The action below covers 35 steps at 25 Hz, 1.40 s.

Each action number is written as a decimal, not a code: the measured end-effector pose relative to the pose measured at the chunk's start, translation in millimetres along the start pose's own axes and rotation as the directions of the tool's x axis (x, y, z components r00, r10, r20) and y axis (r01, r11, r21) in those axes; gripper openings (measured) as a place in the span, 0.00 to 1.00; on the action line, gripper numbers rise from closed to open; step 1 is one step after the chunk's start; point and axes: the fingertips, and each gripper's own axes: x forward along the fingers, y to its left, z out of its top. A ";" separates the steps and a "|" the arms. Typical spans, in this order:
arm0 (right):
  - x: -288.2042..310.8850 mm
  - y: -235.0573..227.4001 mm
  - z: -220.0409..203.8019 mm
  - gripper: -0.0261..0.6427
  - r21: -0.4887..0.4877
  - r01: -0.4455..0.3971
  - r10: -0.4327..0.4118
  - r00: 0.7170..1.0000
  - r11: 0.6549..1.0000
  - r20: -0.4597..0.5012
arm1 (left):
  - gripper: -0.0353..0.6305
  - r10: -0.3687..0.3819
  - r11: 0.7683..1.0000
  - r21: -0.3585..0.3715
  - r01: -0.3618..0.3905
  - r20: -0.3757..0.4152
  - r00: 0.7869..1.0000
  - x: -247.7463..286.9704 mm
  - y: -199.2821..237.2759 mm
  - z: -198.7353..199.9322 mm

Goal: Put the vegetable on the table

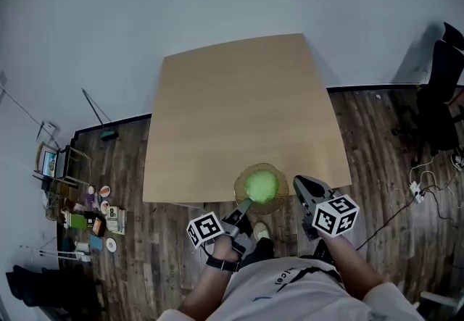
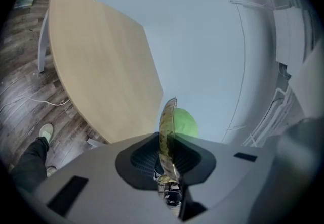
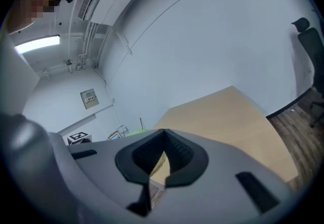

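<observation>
A round green vegetable (image 1: pixel 262 185) lies in a clear amber-tinted glass dish (image 1: pixel 280 201) that hangs over the near edge of the light wooden table (image 1: pixel 239 109). My left gripper (image 1: pixel 244 206) is shut on the dish's near rim. In the left gripper view the dish (image 2: pixel 166 122) stands edge-on between the jaws of my left gripper (image 2: pixel 167 156), with the vegetable (image 2: pixel 185 123) bulging to its right. My right gripper (image 1: pixel 299 184) hovers just right of the dish, apart from it. In its own view my right gripper (image 3: pixel 162 136) has its tips together and holds nothing.
The table top (image 3: pixel 228 117) is bare. A black office chair (image 1: pixel 441 95) stands at the far right and cables (image 1: pixel 417 189) trail on the wooden floor. Boxes and small clutter (image 1: pixel 83 218) sit on the floor at the left. My shoe (image 1: pixel 261 231) is under the dish.
</observation>
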 end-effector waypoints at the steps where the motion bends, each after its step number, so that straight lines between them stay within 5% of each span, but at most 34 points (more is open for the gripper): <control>1: 11.0 -1.0 4.5 0.06 0.003 0.009 -0.009 1.000 1.000 0.005 | 0.14 0.001 1.000 0.004 -0.001 -0.012 1.000 5.5 1.8 11.8; 7: 58.3 -11.4 19.0 0.06 0.023 0.064 -0.064 0.998 0.998 0.012 | 0.14 -0.001 1.000 0.026 0.003 -0.070 0.998 41.5 12.7 70.0; 15: 99.5 -48.3 28.5 0.06 0.027 0.076 -0.076 0.997 0.997 -0.019 | 0.15 -0.020 1.000 -0.011 0.019 -0.081 0.997 98.0 26.6 99.4; 35: 242.3 -163.5 42.0 0.06 0.049 -0.057 0.065 0.982 0.997 -0.178 | 0.15 0.064 0.995 -0.087 -0.055 0.100 0.993 241.4 118.9 184.7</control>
